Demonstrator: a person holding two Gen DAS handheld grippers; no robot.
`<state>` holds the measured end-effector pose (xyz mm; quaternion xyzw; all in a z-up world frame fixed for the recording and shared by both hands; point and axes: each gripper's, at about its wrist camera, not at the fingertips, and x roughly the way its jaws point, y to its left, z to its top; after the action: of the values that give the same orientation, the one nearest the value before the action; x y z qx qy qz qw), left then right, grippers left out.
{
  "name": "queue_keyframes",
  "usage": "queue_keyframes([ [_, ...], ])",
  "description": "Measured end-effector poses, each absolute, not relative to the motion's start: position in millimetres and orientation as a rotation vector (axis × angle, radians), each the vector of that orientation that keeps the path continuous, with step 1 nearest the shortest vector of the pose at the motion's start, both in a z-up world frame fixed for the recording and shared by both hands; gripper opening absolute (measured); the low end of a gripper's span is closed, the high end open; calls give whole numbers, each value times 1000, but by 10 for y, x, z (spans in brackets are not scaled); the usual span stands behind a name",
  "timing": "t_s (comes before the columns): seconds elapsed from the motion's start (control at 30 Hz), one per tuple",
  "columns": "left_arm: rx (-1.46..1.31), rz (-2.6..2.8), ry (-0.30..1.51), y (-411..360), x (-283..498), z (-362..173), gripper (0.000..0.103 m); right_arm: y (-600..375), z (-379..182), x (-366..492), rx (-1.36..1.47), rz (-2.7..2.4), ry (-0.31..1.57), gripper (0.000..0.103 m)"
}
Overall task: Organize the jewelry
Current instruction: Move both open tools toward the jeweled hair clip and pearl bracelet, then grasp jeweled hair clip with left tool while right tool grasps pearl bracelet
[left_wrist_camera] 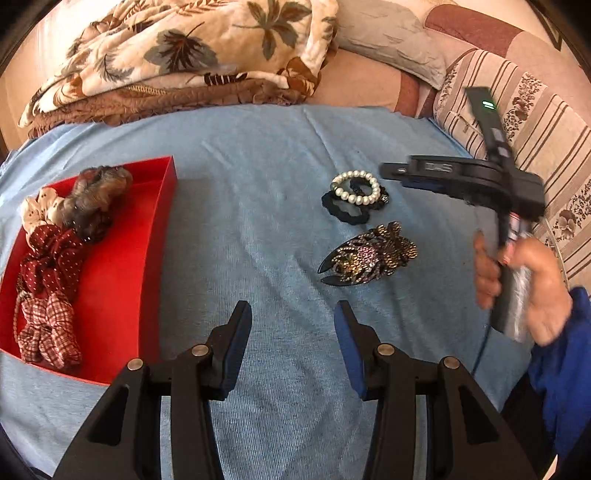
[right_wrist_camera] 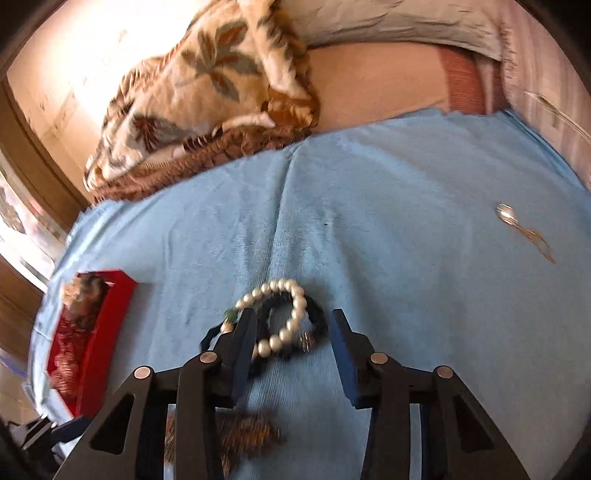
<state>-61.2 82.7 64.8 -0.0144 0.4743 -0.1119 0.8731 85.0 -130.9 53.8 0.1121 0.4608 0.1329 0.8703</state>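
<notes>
A pearl bracelet [left_wrist_camera: 356, 186] lies on black hair ties [left_wrist_camera: 345, 212] on the blue cloth [left_wrist_camera: 258, 177]. Just in front of them lies an ornate beaded hair claw [left_wrist_camera: 369, 254]. A red box [left_wrist_camera: 168, 206] at the left holds several fabric scrunchies [left_wrist_camera: 51, 258]. My left gripper [left_wrist_camera: 293, 312] hangs open over bare cloth, nothing between its fingers. My right gripper [right_wrist_camera: 293, 317], held by a hand [left_wrist_camera: 524, 288], stands open over the pearl bracelet [right_wrist_camera: 280, 285] and the black ties [right_wrist_camera: 319, 321]. The bracelet lies between its fingers, partly hidden by the left one. The claw [right_wrist_camera: 251, 432] shows blurred beneath it.
A thin silver and gold piece [right_wrist_camera: 517, 225] lies alone on the cloth at the far right. A leaf-patterned blanket [left_wrist_camera: 184, 55] is heaped along the back edge, with a grey pillow [left_wrist_camera: 391, 33] and a striped cushion [left_wrist_camera: 535, 110] at the right.
</notes>
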Motion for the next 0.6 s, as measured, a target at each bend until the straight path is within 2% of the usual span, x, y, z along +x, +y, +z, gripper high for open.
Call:
queue_keyframes([
  [0.07, -28, -227, 998, 856, -594, 617, 45, -1216, 400, 989, 196, 282, 1003, 41],
  [0.1, -27, -224, 1001, 863, -580, 613, 45, -1197, 354, 1023, 187, 277, 1017, 19],
  [0.13, -27, -223, 1002, 868, -572, 605, 45, -1219, 328, 1046, 189, 269, 1025, 11],
  [0.33, -26, -239, 999, 868, -526, 606, 45, -1743, 433, 831, 214, 131, 1024, 10],
  [0.47, -18, -274, 995, 748, -457, 632, 46, -2218, 486, 389, 276, 52, 1079, 11],
  [0.6, 17, -307, 969, 555, -387, 699, 56, -2456, 475, -46, 385, 80, 1136, 11],
])
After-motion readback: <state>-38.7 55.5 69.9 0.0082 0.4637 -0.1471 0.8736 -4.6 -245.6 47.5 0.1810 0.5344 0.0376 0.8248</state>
